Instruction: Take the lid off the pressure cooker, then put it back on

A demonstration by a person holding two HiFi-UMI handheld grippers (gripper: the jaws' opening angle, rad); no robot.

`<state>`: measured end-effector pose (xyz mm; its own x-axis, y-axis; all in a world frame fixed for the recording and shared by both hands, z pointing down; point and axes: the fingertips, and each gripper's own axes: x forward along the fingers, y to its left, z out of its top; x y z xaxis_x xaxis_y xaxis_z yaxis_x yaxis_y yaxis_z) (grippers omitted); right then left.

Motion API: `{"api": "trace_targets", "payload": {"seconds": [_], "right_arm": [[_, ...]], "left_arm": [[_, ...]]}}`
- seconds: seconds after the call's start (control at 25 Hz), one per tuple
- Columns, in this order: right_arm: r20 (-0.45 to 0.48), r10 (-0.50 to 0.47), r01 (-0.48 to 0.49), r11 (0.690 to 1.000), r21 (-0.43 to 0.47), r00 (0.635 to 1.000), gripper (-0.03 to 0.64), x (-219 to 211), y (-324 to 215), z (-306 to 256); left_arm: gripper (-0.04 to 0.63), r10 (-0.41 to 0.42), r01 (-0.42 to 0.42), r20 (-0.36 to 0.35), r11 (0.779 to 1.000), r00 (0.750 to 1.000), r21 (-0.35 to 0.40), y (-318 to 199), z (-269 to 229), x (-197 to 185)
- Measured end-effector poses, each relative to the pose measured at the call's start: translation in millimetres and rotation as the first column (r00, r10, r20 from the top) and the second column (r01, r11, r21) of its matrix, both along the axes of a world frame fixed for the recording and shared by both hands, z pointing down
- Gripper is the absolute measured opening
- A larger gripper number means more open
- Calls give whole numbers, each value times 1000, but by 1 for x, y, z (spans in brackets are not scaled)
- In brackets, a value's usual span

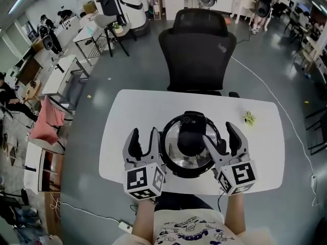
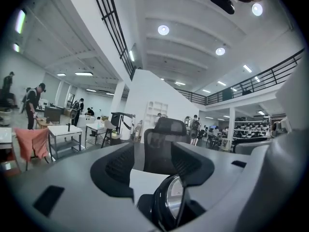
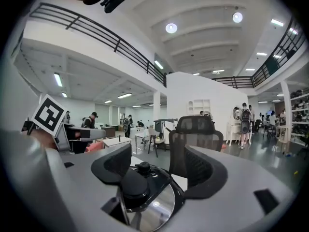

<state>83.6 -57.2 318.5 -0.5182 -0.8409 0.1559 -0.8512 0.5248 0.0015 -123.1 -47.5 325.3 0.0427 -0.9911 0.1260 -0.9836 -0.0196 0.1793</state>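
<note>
- My left gripper [image 1: 145, 134] sits at lower left of centre in the head view, jaws spread with nothing pinched.
- Its inner jaw stands just beside the cooker [image 1: 176, 171]; I cannot tell whether it touches the rim.
- In the left gripper view the cooker's edge shows low in the frame, close to the right jaw.
- My right gripper [image 1: 219, 132] is at lower right of centre, jaws also spread and gripping nothing.
- Its inner jaw overlaps the cooker's right rim in the head view.
- The lid [image 1: 183, 160] is on the cooker, its black handle [image 1: 190, 137] on top.
- The cooker stands on the white table [image 1: 127, 116], between my two grippers.
- A black chair [image 1: 196, 50] is behind the table, at upper centre.
</note>
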Motion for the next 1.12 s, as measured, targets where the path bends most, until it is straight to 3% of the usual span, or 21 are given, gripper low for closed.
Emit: {"api": "trace_targets", "payload": {"seconds": [0.4, 0.8, 1.12], "right_arm": [[-9, -145, 144, 988, -59, 989, 367, -35, -5, 11], [-56, -269, 260, 956, -132, 961, 388, -60, -9, 25], [-168, -355, 325, 928, -182, 919, 390, -77, -11, 36]], "left_arm": [[232, -53, 51, -35, 997, 998, -51, 2, 21, -25], [230, -12, -3, -136, 994, 991, -114, -16, 46, -36], [230, -5, -47, -238, 977, 971, -210, -24, 95, -42]]}}
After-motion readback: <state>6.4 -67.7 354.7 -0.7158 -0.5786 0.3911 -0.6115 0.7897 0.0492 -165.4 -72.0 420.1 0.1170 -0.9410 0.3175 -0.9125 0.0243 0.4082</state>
